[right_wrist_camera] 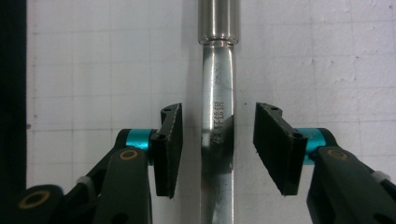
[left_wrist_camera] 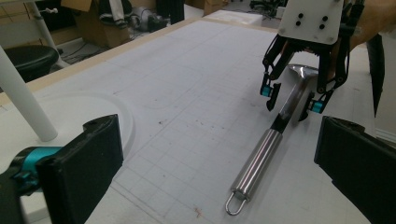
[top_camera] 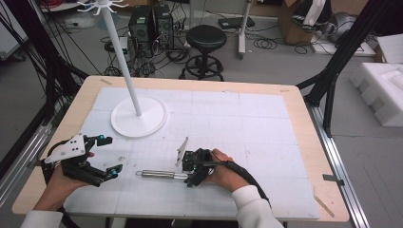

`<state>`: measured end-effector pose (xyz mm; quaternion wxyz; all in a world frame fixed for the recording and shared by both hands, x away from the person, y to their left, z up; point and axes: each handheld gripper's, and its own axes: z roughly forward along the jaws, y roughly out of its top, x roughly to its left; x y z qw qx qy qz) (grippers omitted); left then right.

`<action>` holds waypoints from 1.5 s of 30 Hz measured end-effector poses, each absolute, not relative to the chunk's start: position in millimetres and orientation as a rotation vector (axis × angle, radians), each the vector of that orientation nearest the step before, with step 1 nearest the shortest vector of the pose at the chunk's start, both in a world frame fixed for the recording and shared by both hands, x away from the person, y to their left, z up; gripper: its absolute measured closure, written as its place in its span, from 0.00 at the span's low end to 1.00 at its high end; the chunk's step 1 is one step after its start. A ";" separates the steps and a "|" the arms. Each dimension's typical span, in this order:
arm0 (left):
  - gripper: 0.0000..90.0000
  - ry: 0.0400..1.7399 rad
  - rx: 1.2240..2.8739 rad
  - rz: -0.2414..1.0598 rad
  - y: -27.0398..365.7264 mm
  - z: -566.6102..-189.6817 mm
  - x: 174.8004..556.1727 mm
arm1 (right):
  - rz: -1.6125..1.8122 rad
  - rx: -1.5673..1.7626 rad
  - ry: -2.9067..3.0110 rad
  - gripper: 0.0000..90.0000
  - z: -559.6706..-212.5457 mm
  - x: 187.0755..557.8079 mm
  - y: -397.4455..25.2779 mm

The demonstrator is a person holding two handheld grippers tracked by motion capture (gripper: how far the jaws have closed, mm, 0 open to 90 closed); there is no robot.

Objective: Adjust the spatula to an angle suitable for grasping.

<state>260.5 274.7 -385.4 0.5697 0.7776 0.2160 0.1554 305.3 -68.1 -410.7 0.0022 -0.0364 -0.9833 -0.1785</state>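
Observation:
A steel kitchen utensil (top_camera: 157,174) lies flat on the white gridded mat (top_camera: 247,123), with its hanging loop toward the left. My right gripper (top_camera: 192,177) points down over its flat shank next to the round handle. In the right gripper view the right gripper (right_wrist_camera: 217,140) is open, one jaw on each side of the utensil (right_wrist_camera: 217,70), with a gap on both sides. My left gripper (top_camera: 110,155) is open at the mat's left edge and holds nothing. In the left gripper view it (left_wrist_camera: 219,163) faces the utensil (left_wrist_camera: 261,156) and the right gripper (left_wrist_camera: 290,103).
A white stand with a round base (top_camera: 139,116) and a tall pole stands on the mat at the back left. Beyond the table are a black stool (top_camera: 206,38), cables and boxes on the floor. White foam blocks (top_camera: 385,90) lie to the right.

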 end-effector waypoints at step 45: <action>0.02 0.521 1.814 0.367 277.0 -386.0 261.1 | -0.756 -0.276 -3.055 0.83 -379.2 316.8 -89.2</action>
